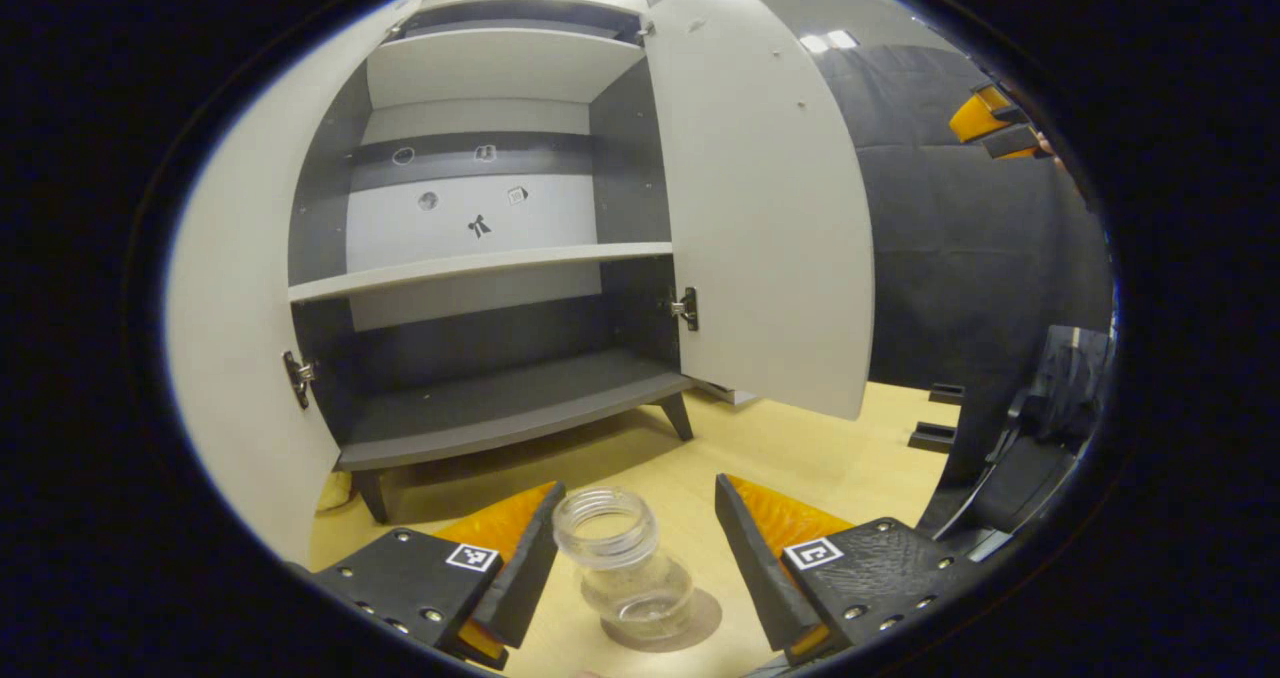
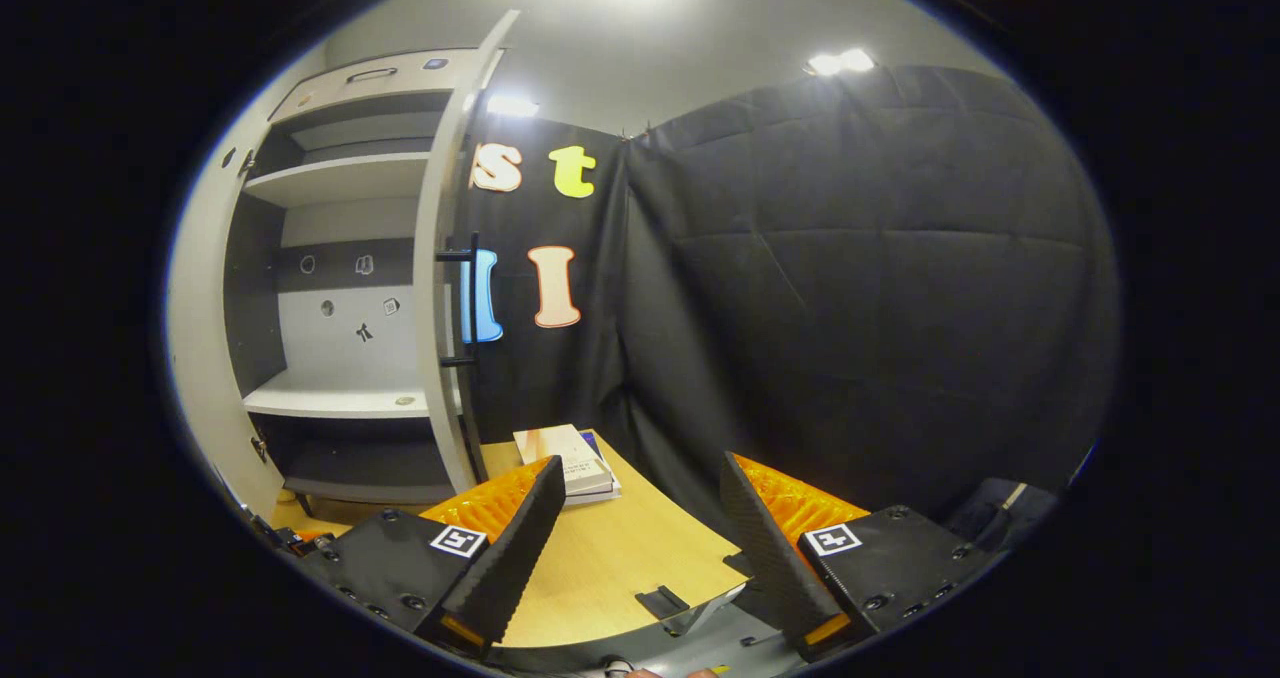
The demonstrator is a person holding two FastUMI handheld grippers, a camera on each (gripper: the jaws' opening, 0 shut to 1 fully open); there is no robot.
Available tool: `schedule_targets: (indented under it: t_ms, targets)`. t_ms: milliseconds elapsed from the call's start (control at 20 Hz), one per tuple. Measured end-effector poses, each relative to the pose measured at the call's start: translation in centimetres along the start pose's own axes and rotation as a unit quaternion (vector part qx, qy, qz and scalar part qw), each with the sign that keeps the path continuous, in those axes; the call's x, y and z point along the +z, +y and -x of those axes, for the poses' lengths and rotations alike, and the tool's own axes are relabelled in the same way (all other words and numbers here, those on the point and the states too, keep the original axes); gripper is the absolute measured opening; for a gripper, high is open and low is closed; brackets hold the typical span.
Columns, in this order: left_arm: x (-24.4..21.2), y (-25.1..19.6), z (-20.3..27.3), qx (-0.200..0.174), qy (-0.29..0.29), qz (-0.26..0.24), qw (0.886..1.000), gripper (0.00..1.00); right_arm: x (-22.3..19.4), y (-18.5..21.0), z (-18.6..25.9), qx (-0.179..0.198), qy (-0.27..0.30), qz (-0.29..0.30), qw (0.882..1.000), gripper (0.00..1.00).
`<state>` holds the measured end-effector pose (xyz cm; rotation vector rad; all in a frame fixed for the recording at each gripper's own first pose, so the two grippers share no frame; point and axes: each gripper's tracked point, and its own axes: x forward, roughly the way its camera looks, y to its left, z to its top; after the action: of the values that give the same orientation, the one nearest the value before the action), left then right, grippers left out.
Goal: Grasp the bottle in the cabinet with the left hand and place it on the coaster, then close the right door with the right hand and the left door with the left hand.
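In the left gripper view the left gripper (image 1: 635,558) has its fingers spread wide, and the clear bottle (image 1: 628,568) stands upright between them, touching neither. Under it lies a round coaster (image 1: 690,630), mostly covered by the bottle's base and cut by the lower edge of the view. The bottle has no cap; whether anything is inside it is hard to make out through the clear wall.

Beyond, the cabinet (image 1: 500,398) stands on short legs on the desk (image 1: 800,448), both doors swung open. The left door (image 1: 235,358) runs off the left side of the view and the right door (image 1: 765,198) reaches forward toward the camera, its lower corner hanging over bare desk. Small marks on the cabinet's back panel are too small to read. The other gripper shows partly at the upper right rim.

In the right gripper view the right gripper (image 2: 640,548) has its fingers parted with nothing between them, hovering above the desk edge. The right door is seen nearly edge-on with its handle (image 2: 458,308) facing the cloth wall. A stack of books (image 2: 572,463) lies on the desk just beside that door's lower edge, and open desk lies between books and fingers
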<state>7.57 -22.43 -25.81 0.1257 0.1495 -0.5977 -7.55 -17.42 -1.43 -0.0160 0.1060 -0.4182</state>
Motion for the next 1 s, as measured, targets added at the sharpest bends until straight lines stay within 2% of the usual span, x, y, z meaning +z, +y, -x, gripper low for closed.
schedule_targets:
  t_ms: [50, 150, 250, 350, 400, 500, 550, 700, 800, 850, 900, 1000]
  targets:
    - [0.8, 0.2, 0.5, 0.009, 0.000, 0.002, 1.000, 0.89, -0.1, -0.3, -0.5, -0.002, 0.001, -0.002, 1.000, 0.96]
    - [2.6, 0.8, 1.8, 0.037, -0.002, 0.007, 0.999, 0.89, -0.3, -0.6, -1.9, 0.003, 0.002, -0.003, 1.000, 0.96]
    - [5.2, 1.6, 3.6, 0.068, -0.009, 0.013, 0.998, 0.88, -0.8, -0.3, -4.0, 0.019, 0.005, -0.005, 1.000, 0.99]
    - [7.4, 2.7, 5.7, 0.108, -0.003, 0.023, 0.994, 0.87, -1.1, 0.5, -6.2, 0.045, 0.015, -0.015, 0.999, 0.96]
    - [8.3, 3.3, 6.7, 0.131, 0.003, 0.028, 0.991, 0.88, -1.0, 1.0, -7.3, 0.060, 0.016, -0.020, 0.998, 0.99]
    - [9.8, 4.4, 9.0, 0.181, 0.018, 0.025, 0.983, 0.87, 0.4, 1.7, -8.8, 0.087, -0.009, -0.012, 0.996, 0.99]
    - [10.5, 4.9, 10.1, 0.206, 0.027, 0.028, 0.978, 0.88, 1.0, 2.0, -9.6, 0.100, -0.020, -0.006, 0.995, 0.96]
    - [13.3, 5.2, 12.9, 0.261, 0.036, 0.054, 0.963, 0.88, 1.3, 3.3, -11.8, 0.145, -0.027, 0.000, 0.989, 0.99]
    - [16.1, 5.3, 14.5, 0.290, 0.026, 0.057, 0.955, 0.87, 2.6, 3.8, -13.1, 0.170, -0.032, 0.009, 0.985, 0.96]
    - [17.6, 5.4, 15.0, 0.299, 0.020, 0.056, 0.952, 0.88, 3.6, 4.0, -13.6, 0.181, -0.041, 0.014, 0.982, 0.99]
    - [18.9, 5.1, 15.4, 0.296, 0.023, 0.055, 0.953, 0.87, 4.7, 4.2, -14.1, 0.192, -0.052, 0.016, 0.980, 0.96]
    - [21.2, 4.5, 15.9, 0.294, 0.035, 0.038, 0.955, 0.87, 6.5, 4.7, -14.9, 0.218, -0.070, 0.018, 0.973, 0.99]
